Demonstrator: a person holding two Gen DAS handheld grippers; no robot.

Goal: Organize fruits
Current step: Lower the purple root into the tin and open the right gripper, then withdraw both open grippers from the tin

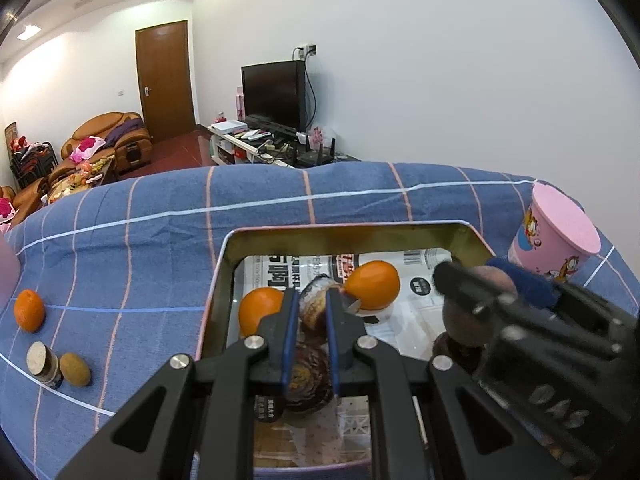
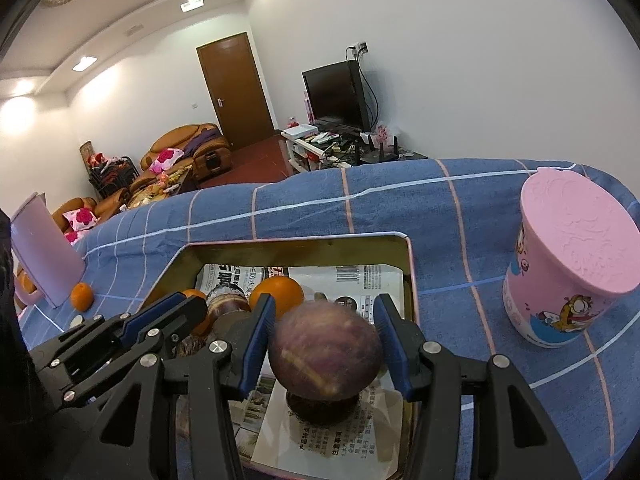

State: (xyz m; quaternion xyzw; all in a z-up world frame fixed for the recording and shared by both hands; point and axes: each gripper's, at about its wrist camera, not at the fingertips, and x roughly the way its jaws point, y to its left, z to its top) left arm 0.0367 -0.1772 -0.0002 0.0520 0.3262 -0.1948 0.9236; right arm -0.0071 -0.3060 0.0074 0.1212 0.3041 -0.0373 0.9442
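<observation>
An open metal tin (image 1: 340, 229) lined with printed paper lies on the blue checked cloth. Inside it are two oranges (image 1: 374, 286) (image 1: 260, 314) and dark purple fruits. My left gripper (image 1: 311, 306) is shut on a purple fruit with a pale top (image 1: 316, 294), low inside the tin; another purple fruit (image 1: 308, 380) lies below its fingers. My right gripper (image 2: 326, 336) is shut on a round purple fruit (image 2: 324, 352), held just above a darker fruit (image 2: 322, 408) at the tin's right side. The two grippers are close, side by side.
A pink cartoon cup (image 2: 572, 260) stands upside down right of the tin. Left of the tin lie a loose orange (image 1: 29, 310), a brown oval fruit (image 1: 76, 368) and a small cork-topped jar (image 1: 44, 364). A pink pitcher (image 2: 44, 252) stands at far left.
</observation>
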